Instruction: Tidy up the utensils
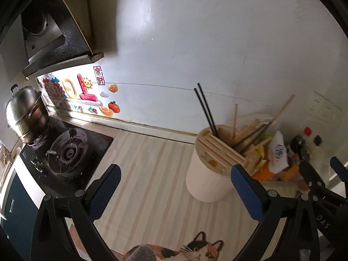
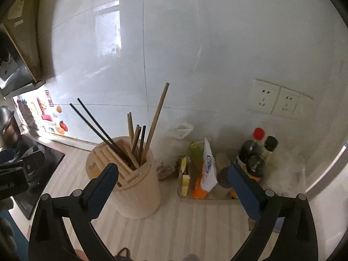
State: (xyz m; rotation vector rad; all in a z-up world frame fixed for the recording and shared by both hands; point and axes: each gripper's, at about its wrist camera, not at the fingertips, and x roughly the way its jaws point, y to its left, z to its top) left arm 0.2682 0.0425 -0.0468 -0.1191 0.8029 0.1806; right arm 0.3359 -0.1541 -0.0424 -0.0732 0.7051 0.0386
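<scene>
A home kitchen: gas hob [image 1: 69,152], steel pot [image 1: 26,115], range hood [image 1: 50,34], sauce bottles [image 2: 254,150].

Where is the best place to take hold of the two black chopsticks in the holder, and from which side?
Grip the black chopsticks on their bare upper shafts, coming from above on the stove side. They lean left out of the beige holder, clear of the wooden ones crowded at the right. A guess: pinch across both shafts.

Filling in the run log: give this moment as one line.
left tongs: open, empty | right tongs: open, empty | black chopsticks: in utensil holder | holder: upright on counter
</scene>
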